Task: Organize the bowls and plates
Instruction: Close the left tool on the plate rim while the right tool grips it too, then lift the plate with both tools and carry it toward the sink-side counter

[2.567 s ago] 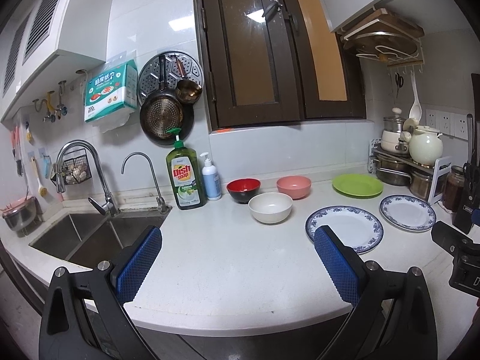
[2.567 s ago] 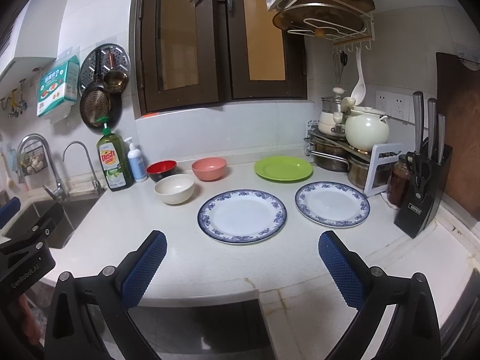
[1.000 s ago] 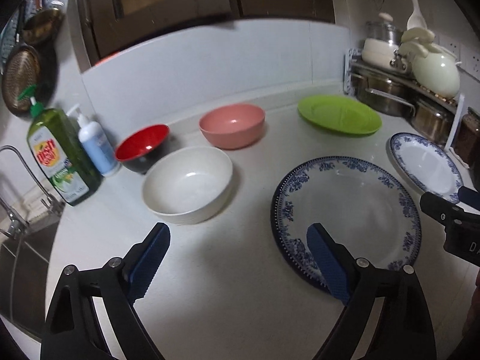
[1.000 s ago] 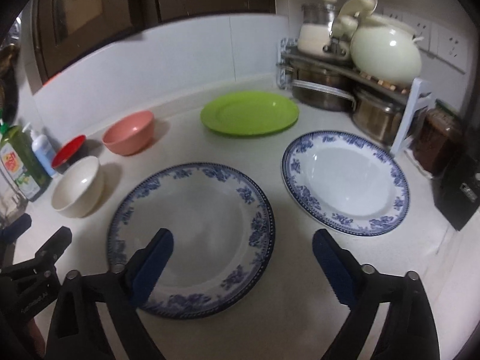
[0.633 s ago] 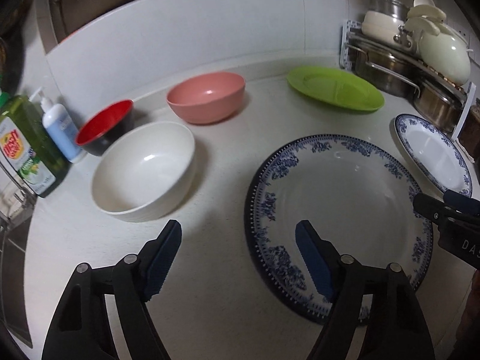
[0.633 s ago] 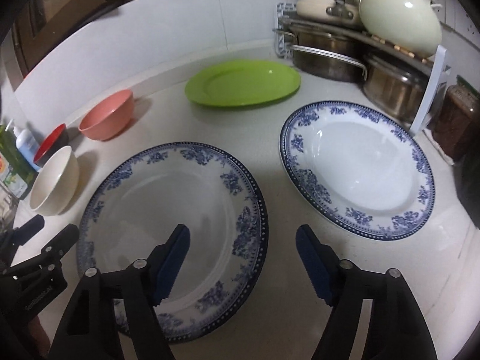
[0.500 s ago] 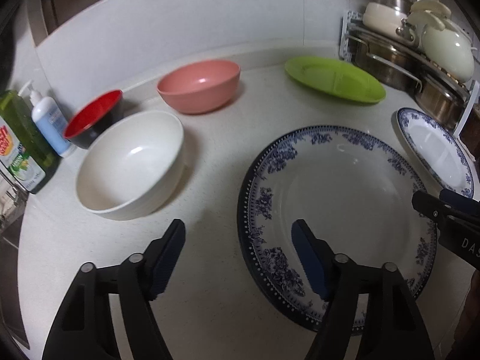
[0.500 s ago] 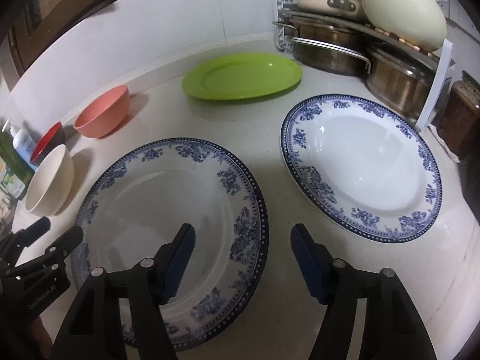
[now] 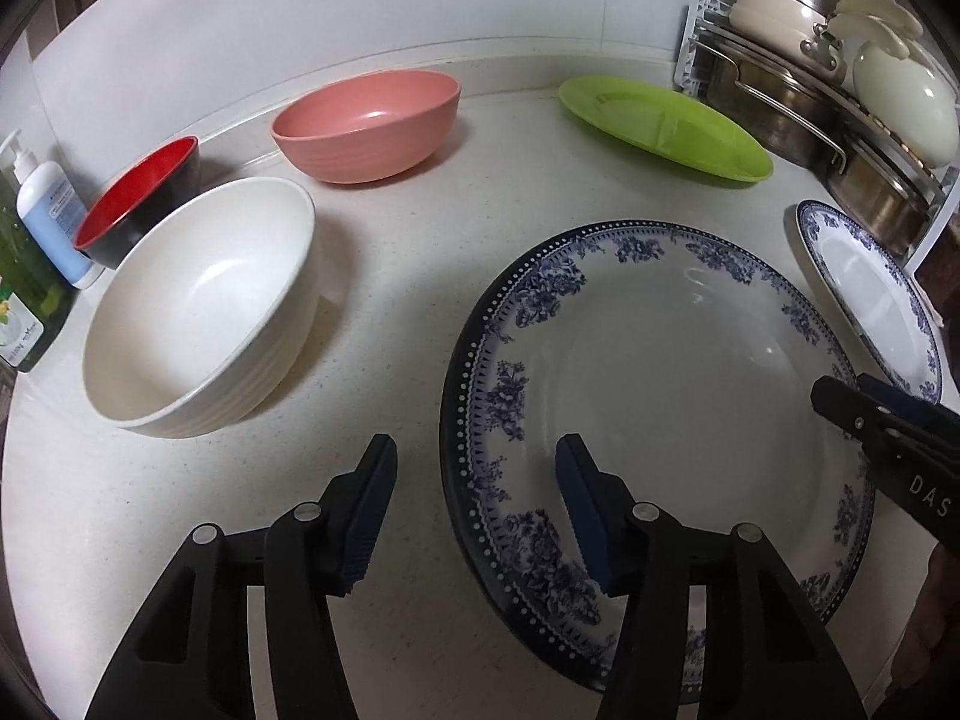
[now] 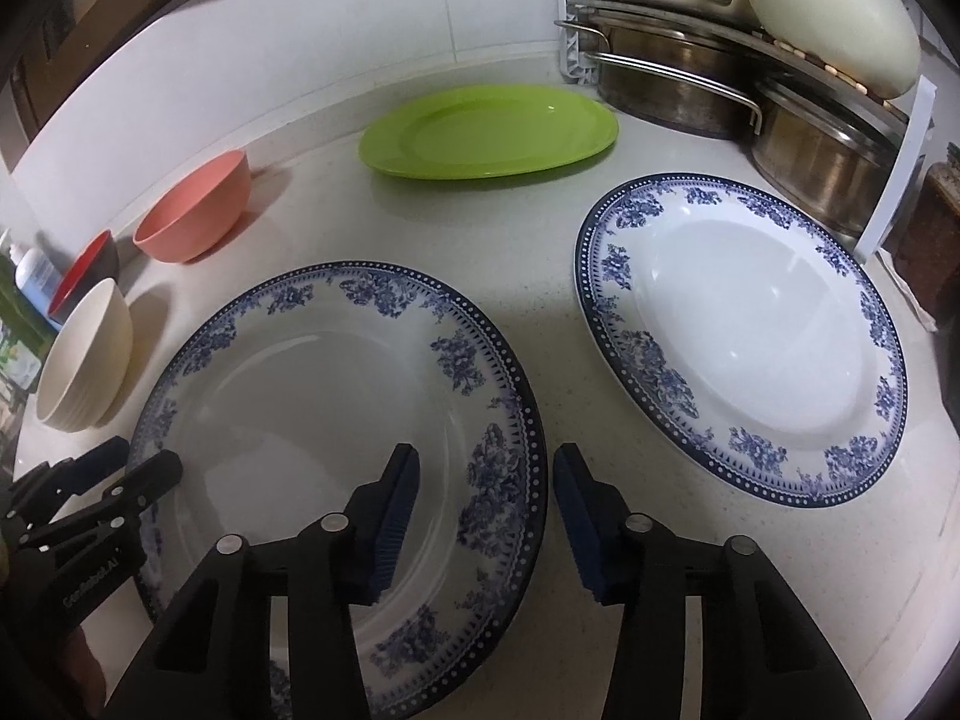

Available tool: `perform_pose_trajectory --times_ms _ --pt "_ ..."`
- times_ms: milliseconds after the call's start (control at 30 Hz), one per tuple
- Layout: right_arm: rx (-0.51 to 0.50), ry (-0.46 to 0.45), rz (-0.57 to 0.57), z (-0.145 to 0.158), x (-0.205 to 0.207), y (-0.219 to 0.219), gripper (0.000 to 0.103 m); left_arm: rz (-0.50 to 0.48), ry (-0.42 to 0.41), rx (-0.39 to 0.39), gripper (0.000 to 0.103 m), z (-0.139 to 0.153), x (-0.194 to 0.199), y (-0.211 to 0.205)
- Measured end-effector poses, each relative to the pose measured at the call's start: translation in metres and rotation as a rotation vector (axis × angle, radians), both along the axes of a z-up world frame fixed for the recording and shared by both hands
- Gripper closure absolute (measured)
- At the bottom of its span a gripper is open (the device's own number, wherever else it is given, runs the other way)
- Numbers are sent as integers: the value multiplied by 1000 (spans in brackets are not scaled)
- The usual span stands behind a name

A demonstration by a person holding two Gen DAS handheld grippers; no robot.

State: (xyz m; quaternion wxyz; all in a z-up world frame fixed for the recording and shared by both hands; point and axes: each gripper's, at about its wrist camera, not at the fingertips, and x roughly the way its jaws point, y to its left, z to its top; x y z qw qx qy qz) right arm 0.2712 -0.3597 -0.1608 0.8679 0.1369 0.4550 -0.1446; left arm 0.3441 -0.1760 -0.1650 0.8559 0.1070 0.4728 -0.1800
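Observation:
A large blue-patterned plate lies flat on the white counter. My left gripper is open, low over the counter, and its fingers straddle the plate's left rim. My right gripper is also open and straddles the same plate's right rim. A second blue-patterned plate lies to the right and a green plate behind. To the left stand a white bowl, a pink bowl and a red bowl.
A rack of steel pots and cream lidded pots fills the back right corner, close to the second plate. A pump bottle and a green soap bottle stand at the far left. The tiled wall runs behind.
Both grippers have come forward and down from the counter's edge to the large plate. Their jaws have narrowed, each now around one side of its rim.

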Motion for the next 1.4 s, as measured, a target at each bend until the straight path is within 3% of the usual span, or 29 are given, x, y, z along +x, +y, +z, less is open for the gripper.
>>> perform_pose_trajectory --times_ms 300,867,1400 --pt "-5 14 -3 -2 3 -3 69 -13 17 -32 63 0 4 -2" --pt "-26 26 -6 11 -4 3 69 -23 28 -38 66 8 -3 3" --pt "-13 -26 91 57 -13 63 69 91 -81 -54 66 62 -29 77"
